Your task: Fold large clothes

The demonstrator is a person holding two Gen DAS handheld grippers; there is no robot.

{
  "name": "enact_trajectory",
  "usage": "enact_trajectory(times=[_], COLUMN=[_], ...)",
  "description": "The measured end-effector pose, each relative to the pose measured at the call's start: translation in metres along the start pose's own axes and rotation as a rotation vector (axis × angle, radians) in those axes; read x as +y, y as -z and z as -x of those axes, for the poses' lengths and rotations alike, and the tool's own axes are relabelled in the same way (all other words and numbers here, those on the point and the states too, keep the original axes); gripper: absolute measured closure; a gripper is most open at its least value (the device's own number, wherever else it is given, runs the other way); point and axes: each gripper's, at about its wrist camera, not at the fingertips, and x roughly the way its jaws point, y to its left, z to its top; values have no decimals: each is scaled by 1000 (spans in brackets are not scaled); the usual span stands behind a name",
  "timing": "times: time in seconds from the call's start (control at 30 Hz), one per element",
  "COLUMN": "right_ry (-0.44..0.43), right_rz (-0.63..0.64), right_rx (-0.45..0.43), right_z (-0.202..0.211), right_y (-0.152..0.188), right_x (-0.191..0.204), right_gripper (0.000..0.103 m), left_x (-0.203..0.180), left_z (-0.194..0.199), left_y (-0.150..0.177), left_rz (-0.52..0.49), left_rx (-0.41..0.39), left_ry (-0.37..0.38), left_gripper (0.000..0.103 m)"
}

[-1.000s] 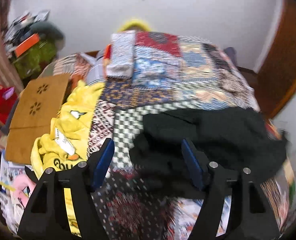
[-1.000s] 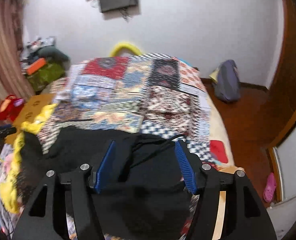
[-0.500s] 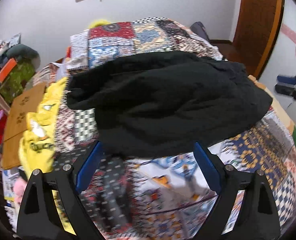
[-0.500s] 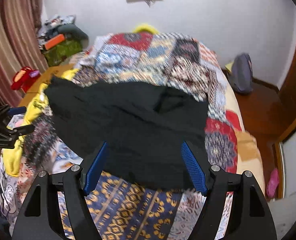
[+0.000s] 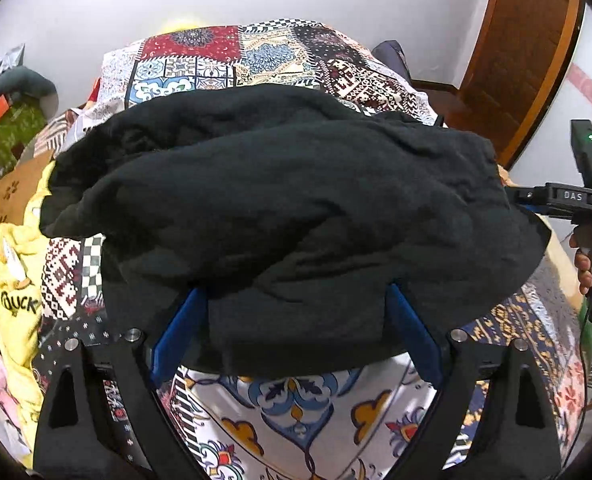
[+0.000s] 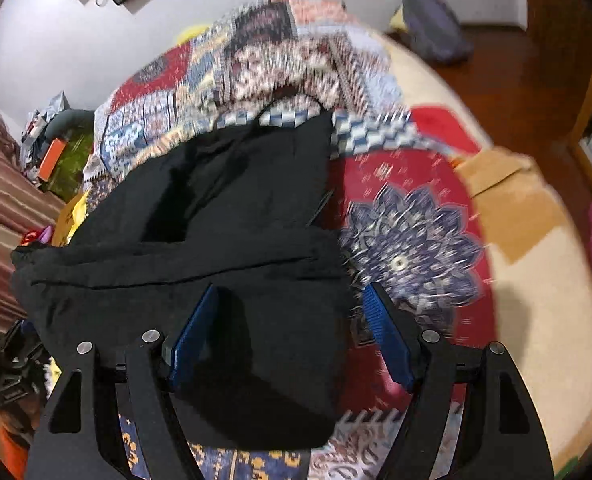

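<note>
The black garment (image 5: 279, 208) lies in a rumpled heap on the patchwork bedspread (image 5: 296, 412), its long axis running roughly side to side across the bed as the left wrist view shows it, with the near hem sagging toward the foot of the bed. That near hem is the edge the next move depends on, and both pairs of tongs are already at it. The left tongs (image 5: 296, 332) stand wide apart with a fold of the black cloth lying between the blue pads (image 5: 179, 328); the pads do not look pressed against it, so this reads as released and straddling rather than gripping. The right tongs (image 6: 287, 344) are spread as well: the garment's (image 6: 215, 264) right-hand corner hangs down between them, lying against the left pad, while the other pad stands clear over the red and blue flower patch of the bedspread (image 6: 412, 248). In the left view the right tongs' body and the hand (image 5: 584, 256) holding it show at the far right edge, just beyond the garment's right end, so each hand is at its own end of the hem. A yellow garment (image 5: 19, 288) lies to the left, partly tucked under the black one's left end, and could be caught up with it.
</note>
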Motion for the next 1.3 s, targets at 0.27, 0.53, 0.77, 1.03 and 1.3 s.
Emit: enact_trajectory(times=[0.27,0.53,0.77,1.03,1.3], right_ry=[-28,-60,-23,105,308], right_rz=[20,166,249,102,283], right_rx=[-24,-213,-261,-84,-116], right_z=[3,69,68,-31,-12], right_y=[3,-18,-65,-76,-57], right_x=[8,53,81,21,47], right_gripper=[86,97,97,98,93], left_x=[-7,-1,19,31,42], left_z=[-7,-11,-36,-85,-82], left_y=[0,-15,-60,-81,-80], left_rz=[-36,0,110,124,122], left_rx=[-3,-21,-28,33,40], left_ry=[-62,-70,-35,-35,-12], left_gripper=[11,11,11,9,9])
